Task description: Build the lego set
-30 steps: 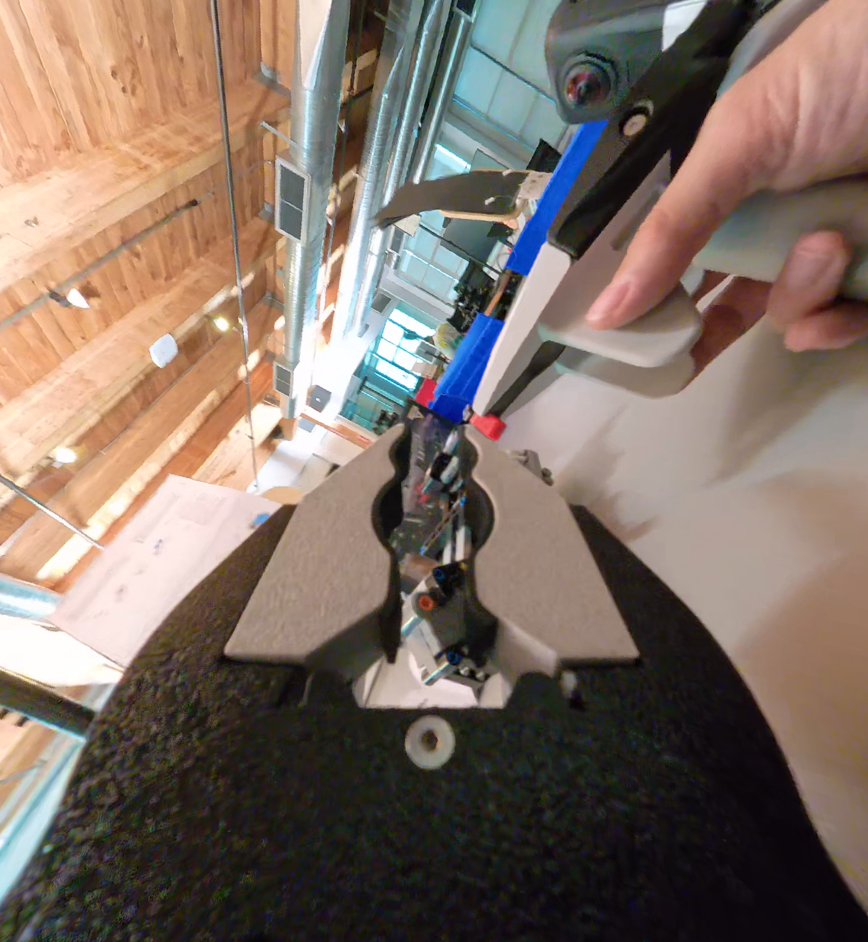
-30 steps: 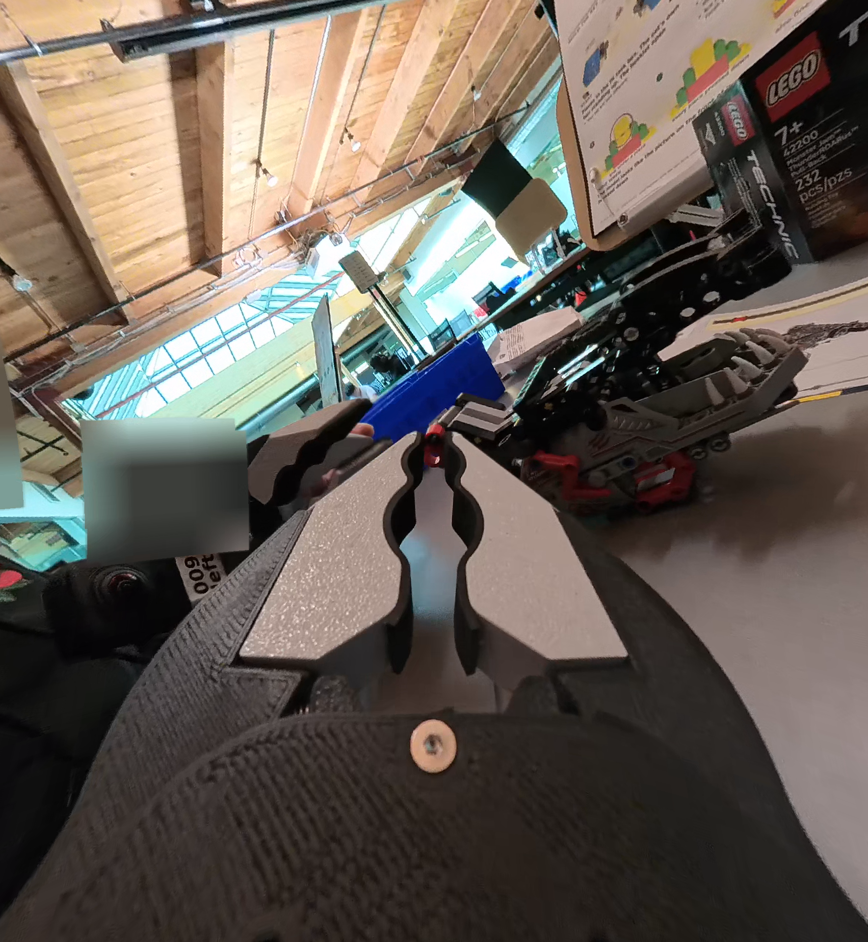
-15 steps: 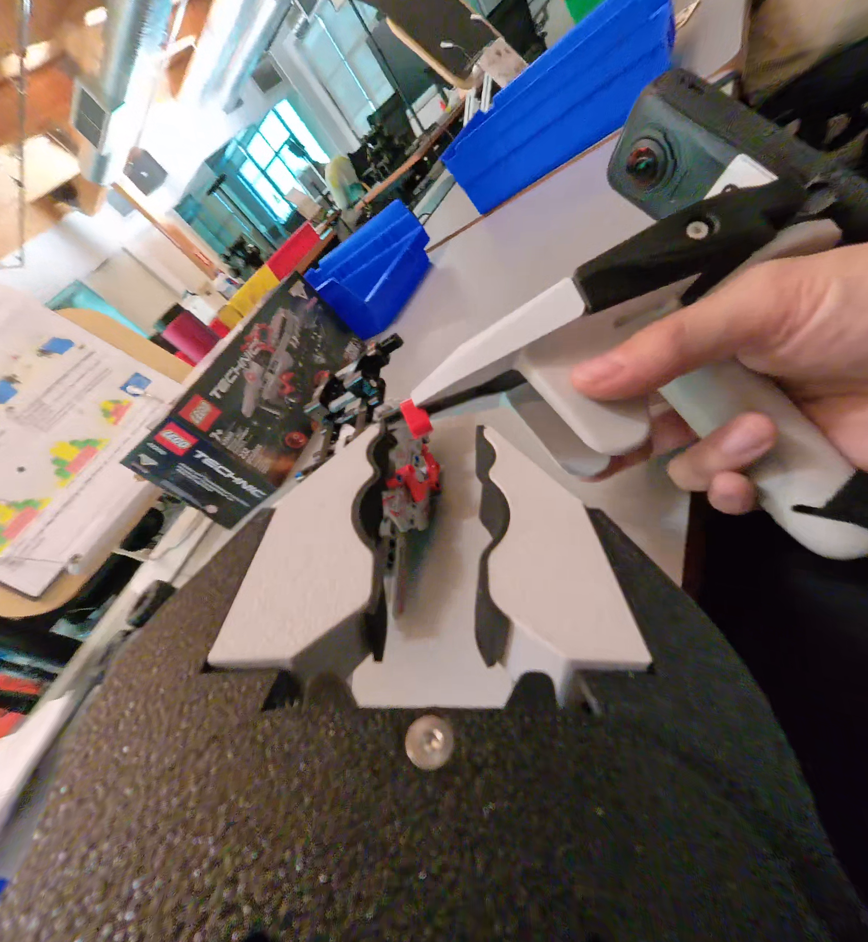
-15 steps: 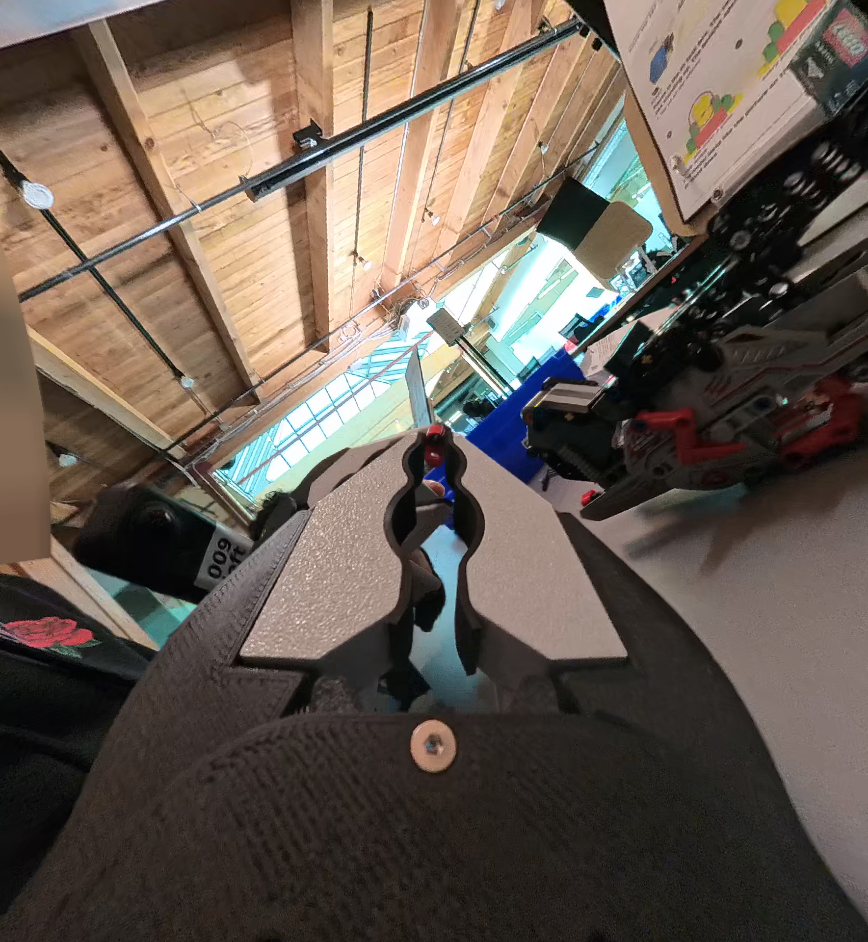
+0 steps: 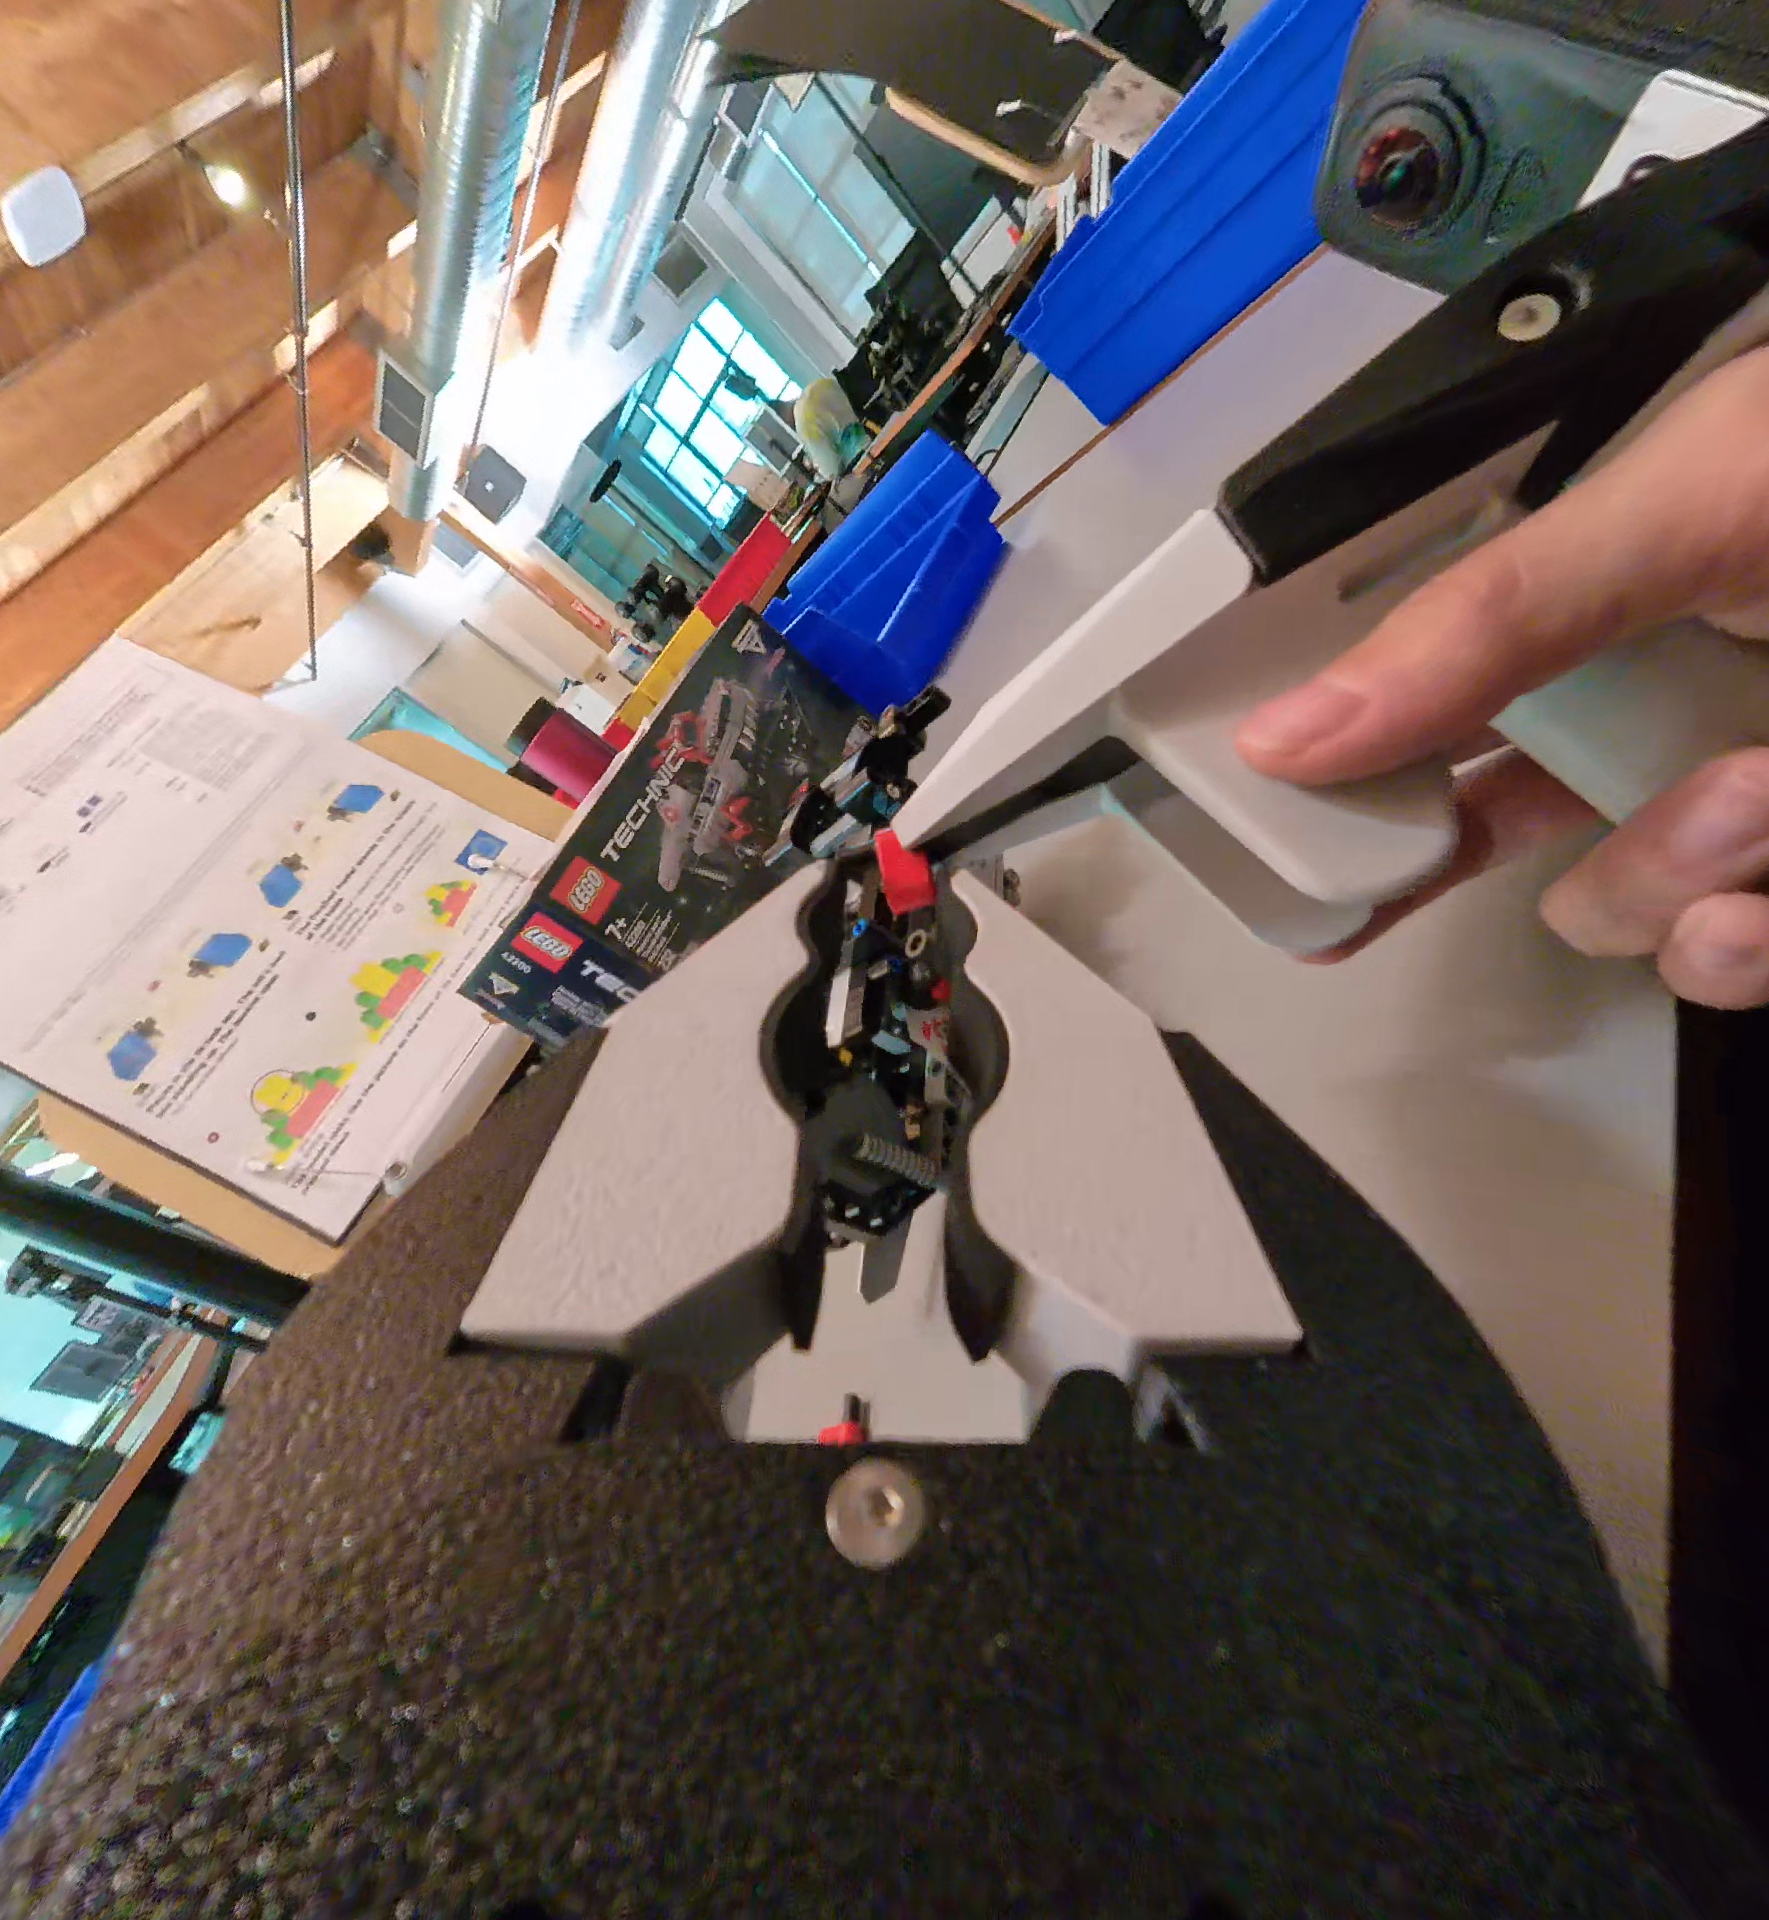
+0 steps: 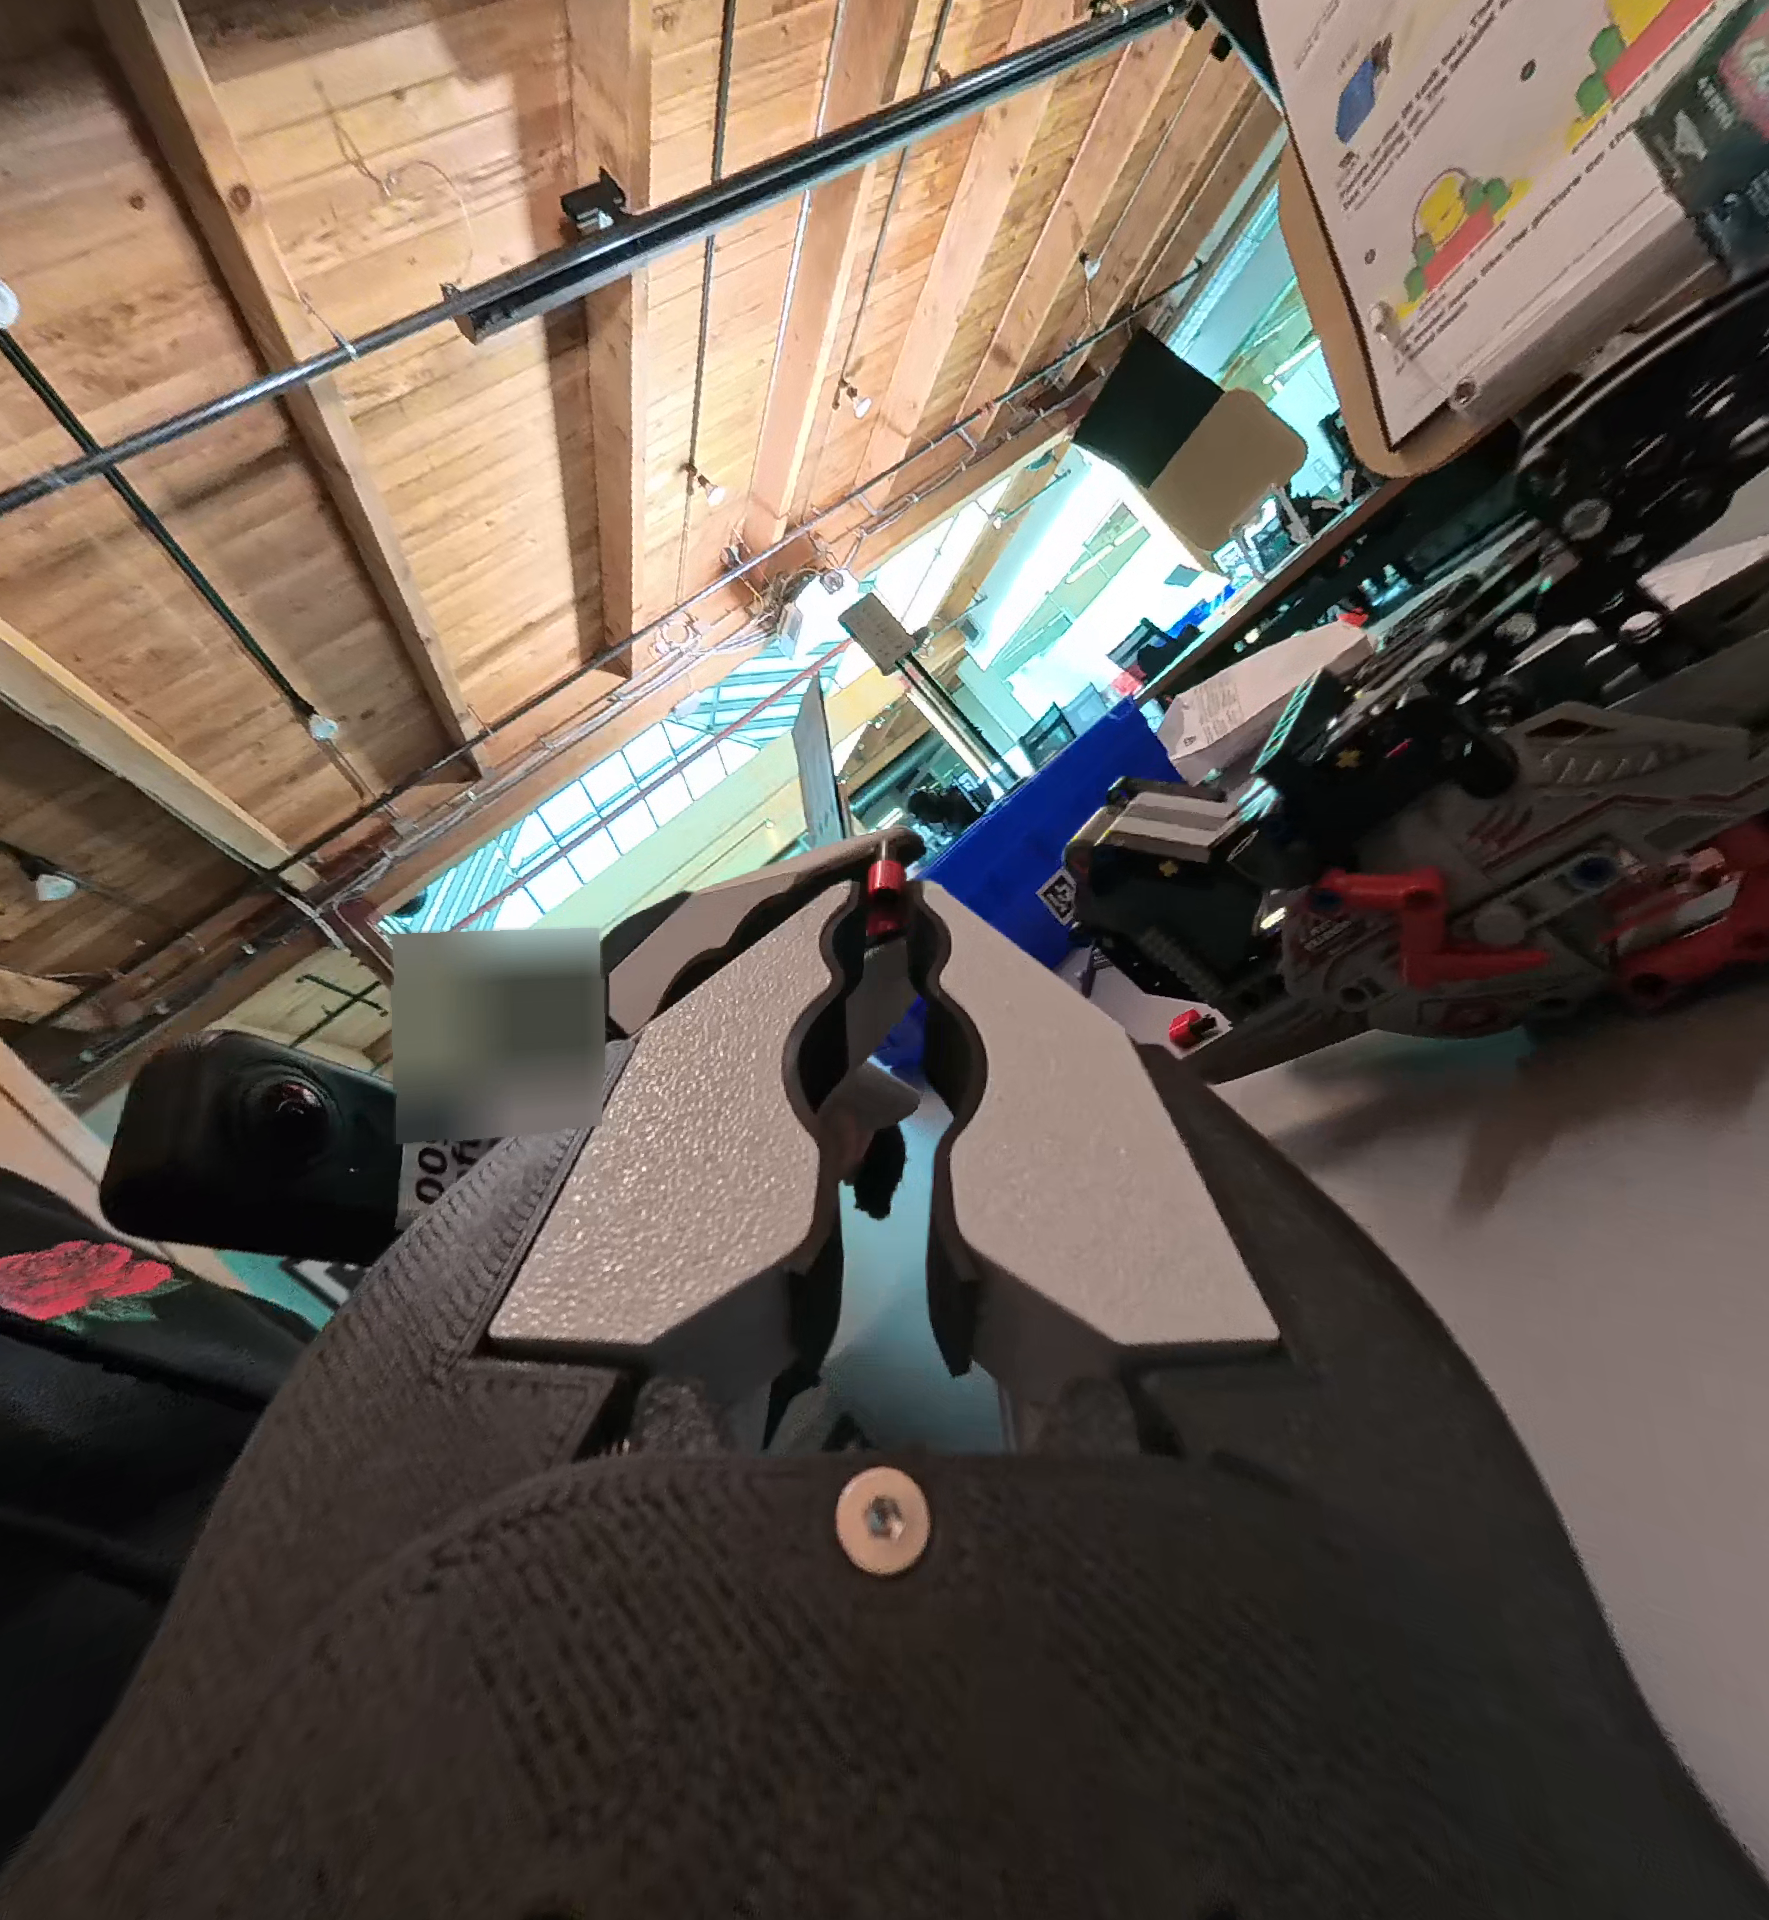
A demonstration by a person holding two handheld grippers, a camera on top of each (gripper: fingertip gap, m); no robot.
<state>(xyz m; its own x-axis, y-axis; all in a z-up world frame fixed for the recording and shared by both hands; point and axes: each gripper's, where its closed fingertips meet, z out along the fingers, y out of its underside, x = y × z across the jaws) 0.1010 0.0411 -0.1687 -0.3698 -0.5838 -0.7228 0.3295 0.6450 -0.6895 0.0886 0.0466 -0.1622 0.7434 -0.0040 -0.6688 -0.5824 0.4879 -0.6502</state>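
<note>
Between the right claw (image 6: 885,920) tips a small red pin (image 6: 881,902) is sitting clamped | left claw (image 5: 885,904) is gaping apart, just beside it | lego model (image 6: 1482,883) is resting on the grey bench (image 6: 1586,1299) beyond | set box (image 5: 693,821) is standing behind.

A: Colours near the gripper tips?
B: Red small piece (image 6: 881,902) between grey fingers (image 6: 714,1122); grey, black and red lego model (image 6: 1503,883) on the pale grey table (image 6: 1545,1351).

A: Behind?
B: Blue bins (image 5: 901,582), a black box (image 5: 672,831) with red logos, and a white sheet (image 5: 184,914) with blue, yellow, red and green figures.
</note>
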